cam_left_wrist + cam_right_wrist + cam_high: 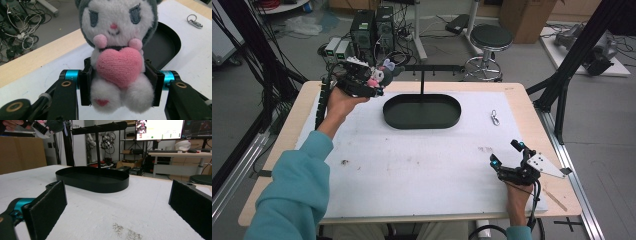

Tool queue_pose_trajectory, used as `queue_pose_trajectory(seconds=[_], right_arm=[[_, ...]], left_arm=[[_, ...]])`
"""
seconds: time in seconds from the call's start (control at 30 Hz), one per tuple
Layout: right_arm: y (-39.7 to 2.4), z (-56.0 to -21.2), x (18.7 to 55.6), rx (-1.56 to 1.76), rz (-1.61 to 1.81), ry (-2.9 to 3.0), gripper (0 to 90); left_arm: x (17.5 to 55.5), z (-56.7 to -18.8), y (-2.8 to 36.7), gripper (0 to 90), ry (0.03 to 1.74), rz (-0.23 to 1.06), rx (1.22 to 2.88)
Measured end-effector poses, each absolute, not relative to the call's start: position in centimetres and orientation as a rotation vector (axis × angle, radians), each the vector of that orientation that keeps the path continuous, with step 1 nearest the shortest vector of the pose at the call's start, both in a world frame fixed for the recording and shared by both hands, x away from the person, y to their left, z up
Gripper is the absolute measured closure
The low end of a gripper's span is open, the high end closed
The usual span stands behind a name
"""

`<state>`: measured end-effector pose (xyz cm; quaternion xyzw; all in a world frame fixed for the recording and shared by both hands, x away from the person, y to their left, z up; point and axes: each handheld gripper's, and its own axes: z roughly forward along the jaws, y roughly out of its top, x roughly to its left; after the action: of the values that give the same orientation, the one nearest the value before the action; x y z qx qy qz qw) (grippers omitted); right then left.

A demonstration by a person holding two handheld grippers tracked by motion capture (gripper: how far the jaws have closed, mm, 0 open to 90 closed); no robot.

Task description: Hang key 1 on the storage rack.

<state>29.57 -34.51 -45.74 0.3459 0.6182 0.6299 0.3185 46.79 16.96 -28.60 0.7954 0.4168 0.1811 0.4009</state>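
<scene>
Plush toy (117, 50) is clamped at the waist by left tongs (120, 82), upper left of high view; soft, light, squashes easily. Right tongs (507, 154) held wide, empty, lower right.

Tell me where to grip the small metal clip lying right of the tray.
Take the metal clip across its narrow body, just below the ring end, coming straight down with the open right gripper. It lies flat and alone on the white mat, so nothing crowds it.

No legible text, labels, brands or nos. Far-right monitors (160, 128) in right gripper view: content too small/blurred to read.
</scene>
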Motion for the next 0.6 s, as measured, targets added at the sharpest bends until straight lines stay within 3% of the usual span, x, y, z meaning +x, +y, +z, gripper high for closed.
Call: queue_pose_trajectory(seconds=[0.6], right_arm=[[-34.6,-45.7,29.7,0.898,1.657,1.622,0.8]], left_arm=[[47.5,-28.0,15.6,51.3,1.055,0.472,2.0]])
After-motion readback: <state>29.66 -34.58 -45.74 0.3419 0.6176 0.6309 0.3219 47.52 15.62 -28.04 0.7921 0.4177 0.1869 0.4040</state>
